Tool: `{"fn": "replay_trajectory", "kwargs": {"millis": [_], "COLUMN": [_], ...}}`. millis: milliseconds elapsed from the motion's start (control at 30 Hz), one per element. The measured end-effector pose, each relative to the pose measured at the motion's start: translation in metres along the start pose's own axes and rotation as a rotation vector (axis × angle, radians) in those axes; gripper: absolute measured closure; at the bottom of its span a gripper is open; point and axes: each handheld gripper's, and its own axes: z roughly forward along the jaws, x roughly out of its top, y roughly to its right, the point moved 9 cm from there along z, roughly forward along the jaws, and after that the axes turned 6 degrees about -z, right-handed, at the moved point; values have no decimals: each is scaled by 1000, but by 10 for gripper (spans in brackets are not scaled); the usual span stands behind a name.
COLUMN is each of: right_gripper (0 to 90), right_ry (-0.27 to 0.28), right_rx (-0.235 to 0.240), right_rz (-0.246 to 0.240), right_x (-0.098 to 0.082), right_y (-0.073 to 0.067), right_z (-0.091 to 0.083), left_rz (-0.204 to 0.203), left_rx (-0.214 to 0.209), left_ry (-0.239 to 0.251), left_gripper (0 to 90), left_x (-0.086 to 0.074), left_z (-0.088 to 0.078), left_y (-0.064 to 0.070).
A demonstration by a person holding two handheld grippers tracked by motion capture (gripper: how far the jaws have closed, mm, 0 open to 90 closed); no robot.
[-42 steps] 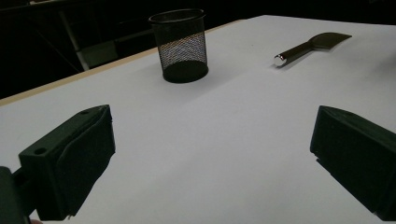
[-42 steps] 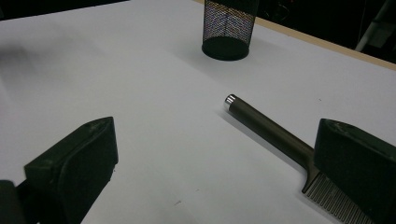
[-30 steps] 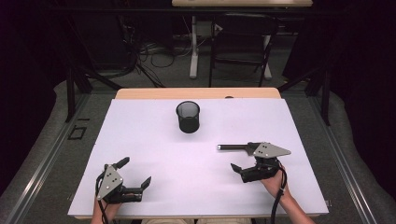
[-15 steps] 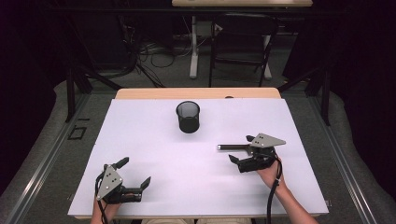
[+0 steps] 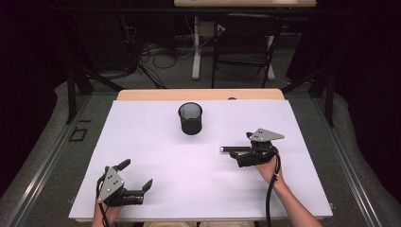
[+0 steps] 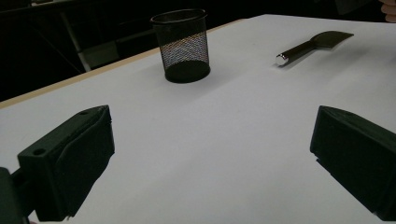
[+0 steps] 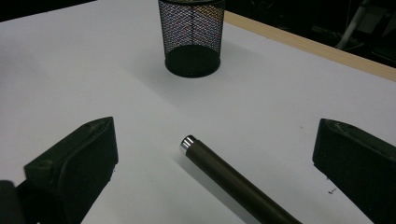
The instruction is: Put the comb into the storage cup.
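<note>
Right jaws (image 7: 215, 127): spread wide, one to each side of the brown handle (image 7: 224, 175), touching neither side of it. Lying flat on the white counter (image 5: 156, 142), with its silver-capped tip poking forward just past the midpoint between the jaws and the rest running back toward the camera. Squared up this way, by the look of it, so that a plain squeeze would catch the handle across its width (nothing pinched yet, though). Pointing roughly toward the black mesh cup (image 7: 191, 37), upright and well apart farther up the counter, likely where the tool belongs.

Left jaws (image 6: 210, 114): likewise spread, with only bare counter between them. Parked low near the front edge, well apart from the handle and from the cup; seemingly kept out of the way so as not to crowd the right side's reach.

Beyond the counter: dark floor, cables and a chair frame, none of it in play.
</note>
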Motion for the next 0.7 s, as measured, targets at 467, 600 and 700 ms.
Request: {"fn": "replay_trajectory", "kwargs": {"millis": [467,600,700], "right_gripper": [0,0,0], "right_ry": [-22,-24,-27], "right_rx": [7,9,8], "right_rz": [25,33,41], "right_x": [5,5,5], "right_y": [6,9,12], "right_z": [24,29,32], "left_rz": [-3,2,1], "left_rx": [-3,-5,-6], "left_ry": [0,-5,-8], "left_gripper": [0,0,0], "left_x": [0,0,-1], "left_z": [1,1,1], "left_y": [0,1,1]}}
